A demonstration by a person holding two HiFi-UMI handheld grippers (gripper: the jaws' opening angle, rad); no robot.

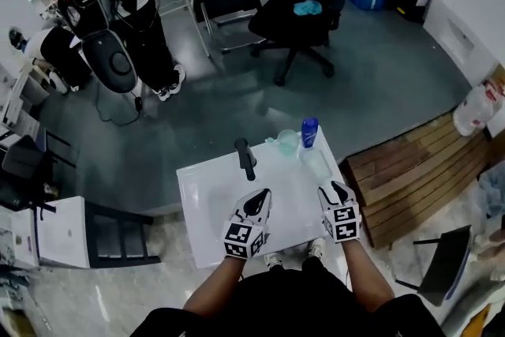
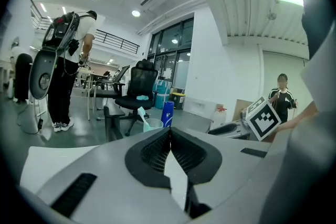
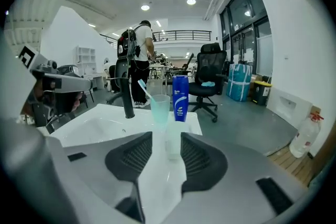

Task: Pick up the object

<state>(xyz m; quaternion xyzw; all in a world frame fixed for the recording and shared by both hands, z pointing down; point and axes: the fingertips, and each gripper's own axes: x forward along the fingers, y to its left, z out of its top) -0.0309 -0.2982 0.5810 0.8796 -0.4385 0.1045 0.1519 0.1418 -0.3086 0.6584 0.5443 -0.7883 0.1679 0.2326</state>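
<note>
Right gripper [image 3: 167,134]: jaws stand apart and the pads press on nothing. Directly ahead of it, framed in the gap between the jaws, a small pale translucent container [image 3: 173,140] stands upright on the right-hand ledge of the white washbasin [image 3: 86,131]. I judge this to be the object to pick up. I cannot tell from either view whether it sits inside the jaws' reach or just beyond the tips; the head view shows it only as a faint pale patch.

Left gripper [image 2: 169,135]: jaws closed together, empty. It hangs over the near edge of the basin, and the container is not visible along its line.

Further findings at the far edge, toward the far right corner: a translucent teal cup [image 3: 159,107] holding a toothbrush [image 3: 144,87], and just beside it on the right a blue shampoo bottle [image 3: 180,92]. Both are beyond the container on nearly the same line. A black faucet [image 3: 126,97] rises at the middle of the far edge, well to the left.

Assessment: the right gripper is the nearer one and is already aligned. The container's long axis is vertical, so a level approach straight forward with the jaws on either side should suit. Risk noted: overshooting would push it into the cup and bottle behind.
</note>
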